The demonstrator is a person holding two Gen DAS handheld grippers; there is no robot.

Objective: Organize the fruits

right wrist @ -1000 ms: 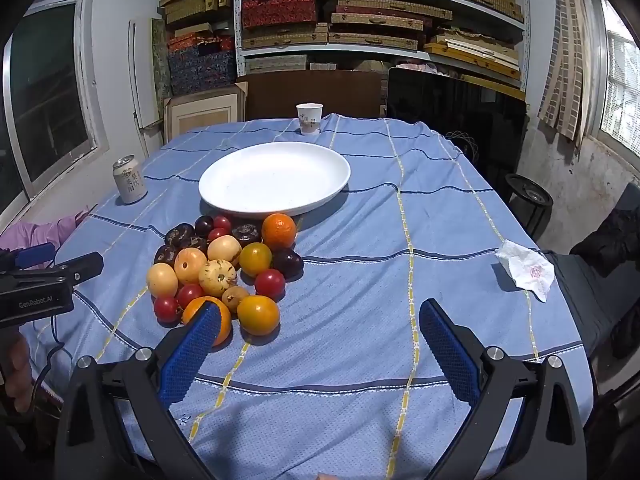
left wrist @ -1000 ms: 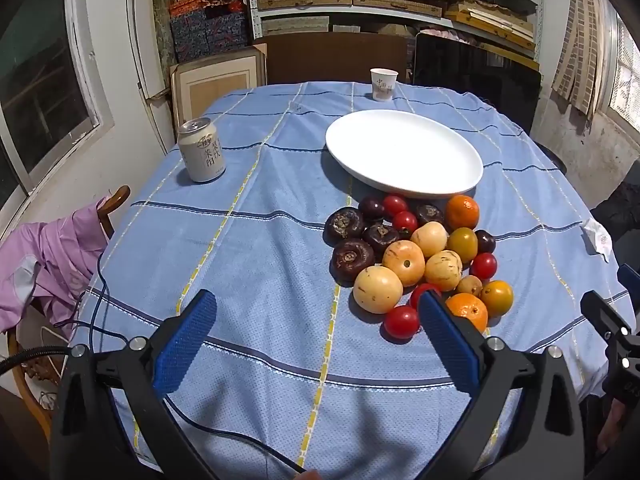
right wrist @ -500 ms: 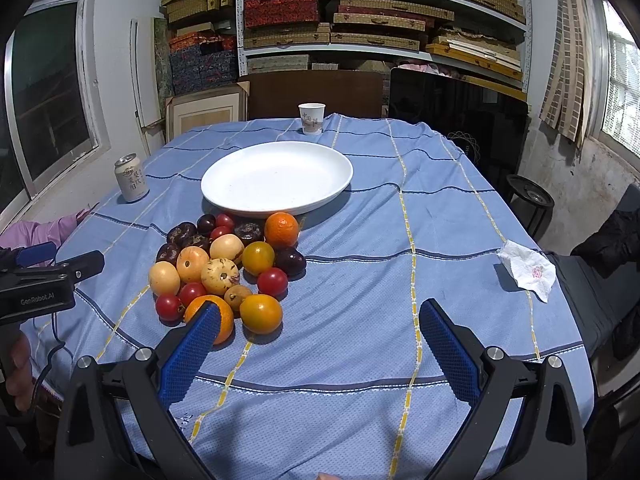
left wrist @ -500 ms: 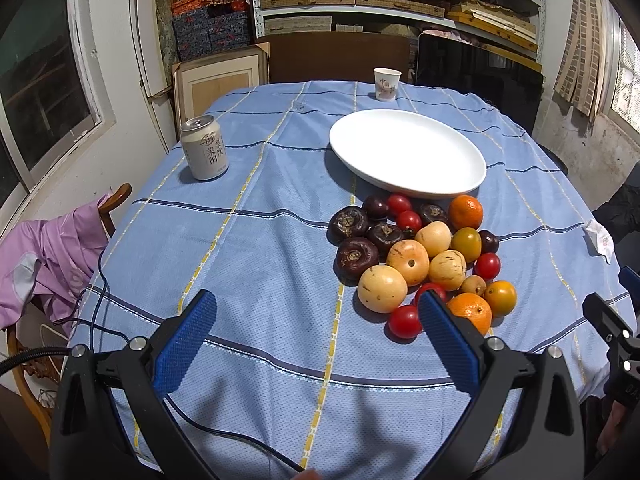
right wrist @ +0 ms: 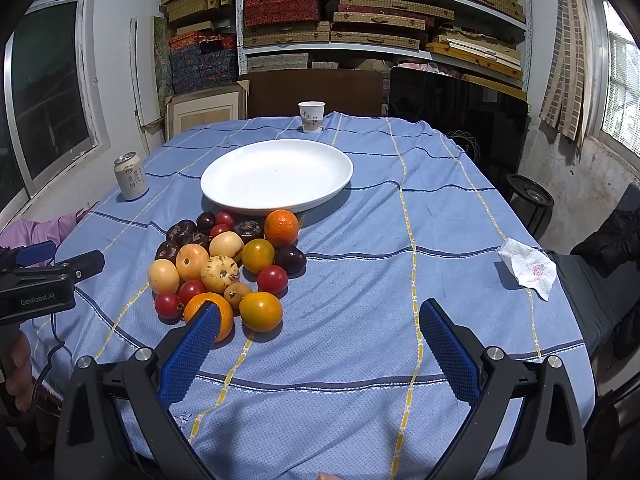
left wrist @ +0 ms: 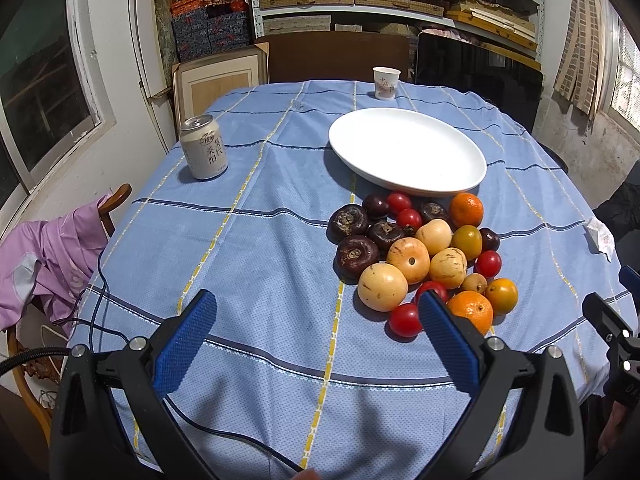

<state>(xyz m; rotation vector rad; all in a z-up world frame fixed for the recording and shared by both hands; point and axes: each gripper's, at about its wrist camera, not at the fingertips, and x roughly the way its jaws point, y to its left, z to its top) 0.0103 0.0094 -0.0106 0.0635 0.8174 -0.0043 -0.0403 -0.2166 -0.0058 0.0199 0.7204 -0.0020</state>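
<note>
Both our left gripper [left wrist: 316, 312] and right gripper [right wrist: 320, 320] gape wide, empty; we should straddle the near orange [right wrist: 210, 314] at 10 o'clock squarely, then carry it to the plate [right wrist: 276, 178].

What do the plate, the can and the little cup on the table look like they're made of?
Plate: glossy white, smooth with soft highlights, probably glazed ceramic, though melamine would look alike.
Can: thin metal, likely aluminium, judging by the silvery pull-tab top and printed wall.
Cup: matte white with a rolled rim and printed marks, apparently paper.
</note>
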